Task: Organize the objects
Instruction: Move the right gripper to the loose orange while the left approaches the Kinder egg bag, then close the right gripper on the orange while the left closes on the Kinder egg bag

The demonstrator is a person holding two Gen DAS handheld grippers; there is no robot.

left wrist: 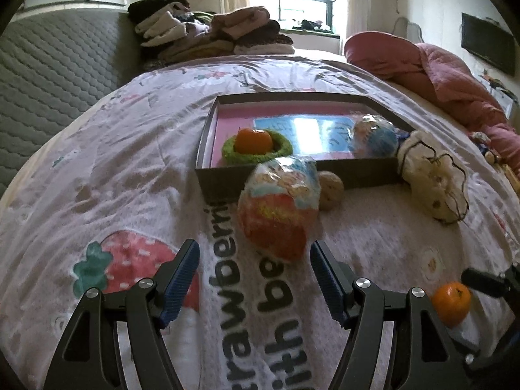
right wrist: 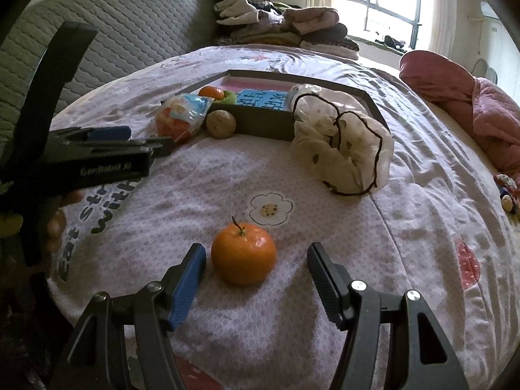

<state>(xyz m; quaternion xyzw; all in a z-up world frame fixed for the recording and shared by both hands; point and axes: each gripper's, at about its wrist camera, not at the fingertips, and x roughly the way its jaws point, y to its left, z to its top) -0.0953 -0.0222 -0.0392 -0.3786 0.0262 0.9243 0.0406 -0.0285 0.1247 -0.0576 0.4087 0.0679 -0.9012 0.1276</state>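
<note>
Presently catalogued on a bed quilt (right wrist: 325, 260) printed with strawberries and lettering:

Left gripper (left wrist: 255, 256): fingers spread wide, nothing between the pads; a plastic-wrapped snack packet (left wrist: 279, 208), orange-red and blue, lies just beyond the fingertips, apart from them. In the right wrist view this gripper enters from the left edge, pointing toward the same packet.

Right gripper (right wrist: 256, 260): fingers apart, straddling a loose orange (right wrist: 243, 253) with a short stem; a gap shows on both sides of the fruit, wider on the right.

Shallow dark box (left wrist: 292, 178): pink floor, set farther up the quilt. It holds a second orange (left wrist: 253, 139) seated in a green knitted ring (left wrist: 282, 149), a blue printed card (left wrist: 315, 133), and another wrapped packet (left wrist: 373, 138) at its right end.

Walnut (left wrist: 331, 190): against the box's near wall, just right of the snack packet.

Cream fabric item with dark cord trim (left wrist: 435, 178): crumpled at the box's near right corner.

Far end: folded clothes (left wrist: 211, 32) stacked by a grey quilted headboard (left wrist: 58, 65); pink bedding (left wrist: 438, 74) bunched at the right.
</note>
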